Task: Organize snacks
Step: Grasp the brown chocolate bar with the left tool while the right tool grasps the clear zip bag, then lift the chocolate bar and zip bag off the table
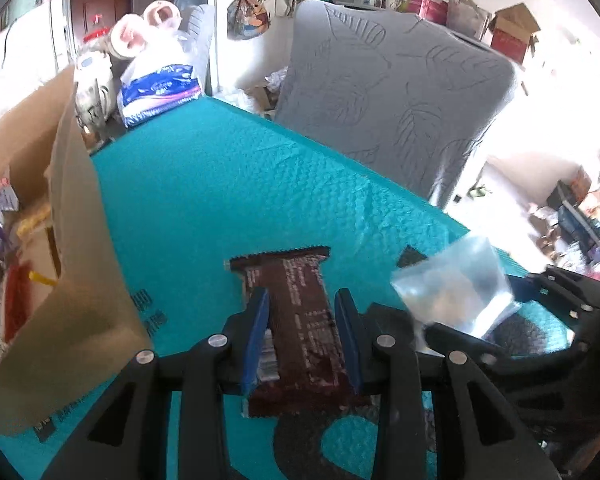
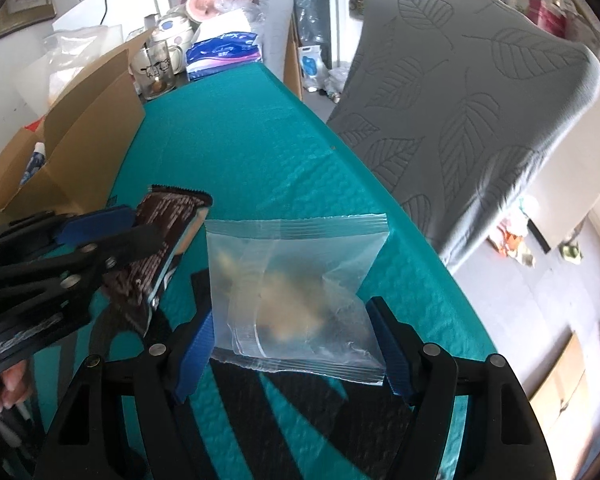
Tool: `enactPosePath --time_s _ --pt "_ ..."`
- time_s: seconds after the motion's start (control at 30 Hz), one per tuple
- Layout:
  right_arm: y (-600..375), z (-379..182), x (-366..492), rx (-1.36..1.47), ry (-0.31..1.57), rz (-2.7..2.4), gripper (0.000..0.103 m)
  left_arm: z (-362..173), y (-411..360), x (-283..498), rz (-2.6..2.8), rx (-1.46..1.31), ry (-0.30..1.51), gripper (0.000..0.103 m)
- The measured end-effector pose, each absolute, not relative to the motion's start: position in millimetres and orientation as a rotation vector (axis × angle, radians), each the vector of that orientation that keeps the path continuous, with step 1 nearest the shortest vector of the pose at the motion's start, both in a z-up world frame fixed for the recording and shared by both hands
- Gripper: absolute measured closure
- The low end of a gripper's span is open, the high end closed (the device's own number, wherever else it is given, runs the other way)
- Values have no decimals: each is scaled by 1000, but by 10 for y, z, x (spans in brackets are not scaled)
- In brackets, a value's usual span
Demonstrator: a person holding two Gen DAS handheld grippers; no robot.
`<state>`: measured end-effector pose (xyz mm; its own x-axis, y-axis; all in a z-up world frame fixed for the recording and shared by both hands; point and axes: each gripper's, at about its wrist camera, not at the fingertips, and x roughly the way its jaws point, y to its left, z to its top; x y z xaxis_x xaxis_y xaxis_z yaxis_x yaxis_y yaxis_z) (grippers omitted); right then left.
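The left gripper (image 1: 302, 312) is clamped on a brown snack bar (image 1: 296, 300), its blue pads pressing the wrapper's two long edges; the bar's far sealed end sticks out toward 12 o'clock, above the teal tablecloth (image 1: 228, 184). The right gripper (image 2: 296, 344) stands roughly half open with a clear zip bag (image 2: 296, 280) between its fingers; both pads meet the bag's lower corners, so it has hold of the bag. From the left wrist camera the bag sits at 3 o'clock of the bar, just beside it.

The bar's wrapper is dark brown with white print and jagged sealed ends. The bag is see-through, with a zip strip along its top and pale beige pieces inside.

Both grippers tilt downward toward the cloth, side by side. An open cardboard box (image 1: 72, 264) stands at 9 o'clock of the left gripper.
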<state>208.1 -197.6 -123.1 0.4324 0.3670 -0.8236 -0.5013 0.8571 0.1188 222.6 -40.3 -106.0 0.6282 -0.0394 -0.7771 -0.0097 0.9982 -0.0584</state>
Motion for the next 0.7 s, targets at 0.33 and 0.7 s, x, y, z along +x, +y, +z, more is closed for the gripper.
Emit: enactPosePath --time_s 0.33,0.7 --pt "-2045 -1230 2001 -115 985 533 29 -1311 -413 2306 13 -34 979 15" --pt "-2073 -1234 1872 -93 977 541 29 -1260 -301 2148 -26 -75 931 55"
